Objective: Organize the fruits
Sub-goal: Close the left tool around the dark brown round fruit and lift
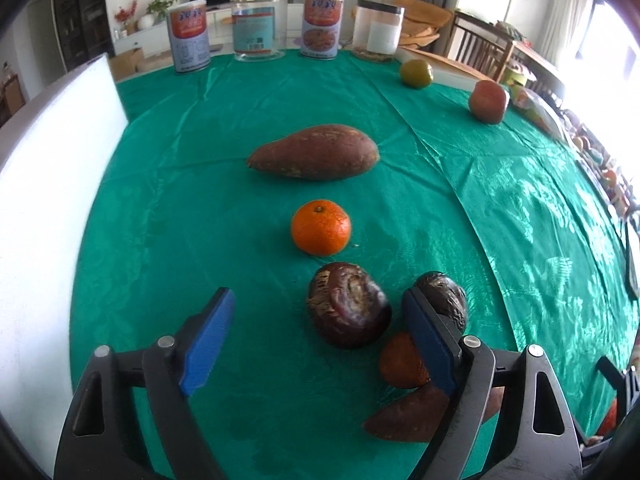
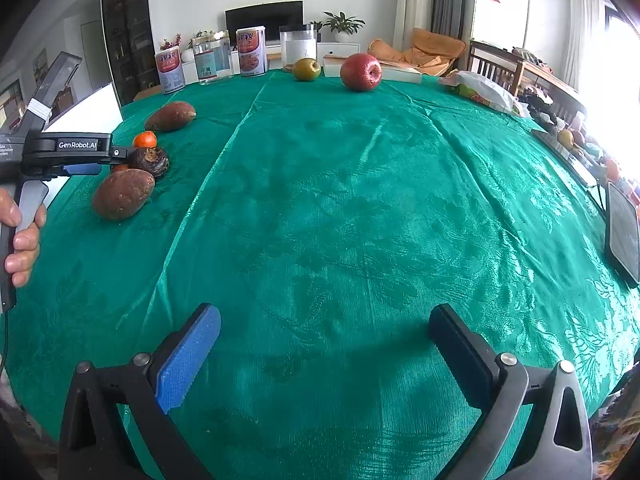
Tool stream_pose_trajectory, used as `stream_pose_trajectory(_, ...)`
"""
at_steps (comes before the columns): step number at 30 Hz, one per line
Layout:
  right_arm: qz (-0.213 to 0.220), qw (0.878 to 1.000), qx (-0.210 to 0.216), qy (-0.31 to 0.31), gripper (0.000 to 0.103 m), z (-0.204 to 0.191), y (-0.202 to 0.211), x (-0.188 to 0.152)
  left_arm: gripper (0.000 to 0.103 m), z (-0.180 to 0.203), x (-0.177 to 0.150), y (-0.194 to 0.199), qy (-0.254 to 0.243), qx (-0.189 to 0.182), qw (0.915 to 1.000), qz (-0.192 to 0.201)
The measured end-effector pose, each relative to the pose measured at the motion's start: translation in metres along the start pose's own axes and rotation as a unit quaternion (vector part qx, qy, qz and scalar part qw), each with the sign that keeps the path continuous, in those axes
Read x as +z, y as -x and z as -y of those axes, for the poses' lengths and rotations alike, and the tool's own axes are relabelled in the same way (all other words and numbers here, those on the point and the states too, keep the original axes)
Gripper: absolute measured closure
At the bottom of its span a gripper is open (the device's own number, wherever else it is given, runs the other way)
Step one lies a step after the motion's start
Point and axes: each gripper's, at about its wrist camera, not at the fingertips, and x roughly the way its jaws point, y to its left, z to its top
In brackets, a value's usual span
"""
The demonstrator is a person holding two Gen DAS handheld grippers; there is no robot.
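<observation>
While left gripper (image 1: 316, 340) gapes, water chestnut (image 1: 348, 305) between, prob. tangerine (image 1: 401, 361) beside.

1. A shiny green tablecloth (image 2: 360, 200), woven with a tone-on-tone leaf and flower pattern, fills most of both frames.
2. A bright orange mandarin (image 1: 321, 227) is seen at the centre of the left wrist view.
3. A reddish-brown sweet potato (image 1: 314, 152) is shown above it.
4. Two dark purple-brown water chestnuts (image 1: 348, 306) are seen lower centre, with pale flaky patches.
5. A red apple (image 2: 361, 72) and an olive-green fruit (image 2: 306, 69) are seen at the top centre of the right wrist view.
6. Blue ribbed pads on black frames are shown on the left gripper (image 1: 320, 340) and the right gripper (image 2: 324, 356).
7. Red-orange labels are carried by two white tins (image 1: 189, 36).
</observation>
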Motion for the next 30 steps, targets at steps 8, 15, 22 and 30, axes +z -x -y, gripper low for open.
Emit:
stream_pose_trajectory(8,0.000,1.000,0.000,0.000,0.000,0.000,0.000,0.000,0.061,-0.022,-0.009,0.013,0.070,-0.023,0.9972,-0.014)
stream_pose_trajectory(15,0.001,1.000,0.000,0.000,0.000,0.000,0.000,0.000,0.061,-0.045,-0.045,0.052,0.092,-0.035,0.9949,-0.020)
stream_pose_trajectory(22,0.006,1.000,0.000,0.000,0.000,0.001,0.002,0.000,0.060,-0.034,-0.074,0.063,0.060,-0.038,0.9972,-0.025)
stream_pose_trajectory(30,0.008,1.000,0.000,0.001,0.000,0.001,0.003,-0.002,0.015,-0.034,-0.090,0.062,0.068,-0.009,0.9976,-0.014)
